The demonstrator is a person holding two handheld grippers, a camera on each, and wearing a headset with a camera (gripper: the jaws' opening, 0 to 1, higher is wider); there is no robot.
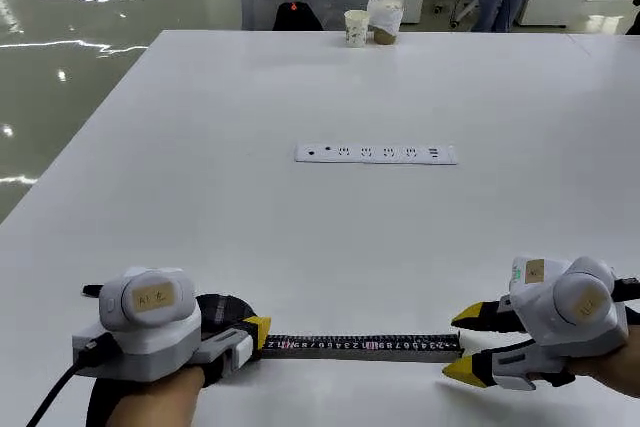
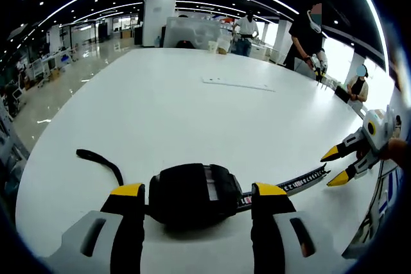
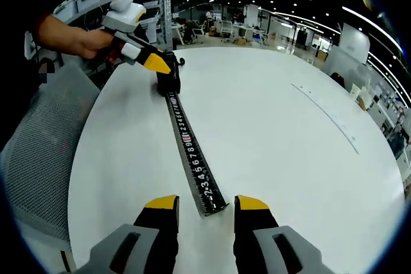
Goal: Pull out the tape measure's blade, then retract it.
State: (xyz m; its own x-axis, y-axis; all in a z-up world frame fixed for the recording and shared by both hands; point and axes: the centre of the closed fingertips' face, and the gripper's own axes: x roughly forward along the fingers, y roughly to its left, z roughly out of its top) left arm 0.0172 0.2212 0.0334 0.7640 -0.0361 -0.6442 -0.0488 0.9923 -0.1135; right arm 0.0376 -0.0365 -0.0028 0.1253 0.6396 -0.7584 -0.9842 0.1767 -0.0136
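Left gripper (image 2: 198,190): we found its jaws closed against both sides of the black tape measure case (image 1: 225,310), holding it on the white table (image 1: 350,237), near the front edge.
Right gripper (image 3: 207,203): jaws stood well apart and gripped nothing.
Blade (image 3: 192,158): it lay flat on the table, numerals up, running from the case to the right gripper. Its free end sat between the yellow jaw tips.
Power strip (image 1: 376,154): mid-table, well apart from the blade.

Left gripper (image 2: 198,190), right gripper (image 1: 460,344): white-grey, yellow-tipped; black cable (image 1: 58,384).
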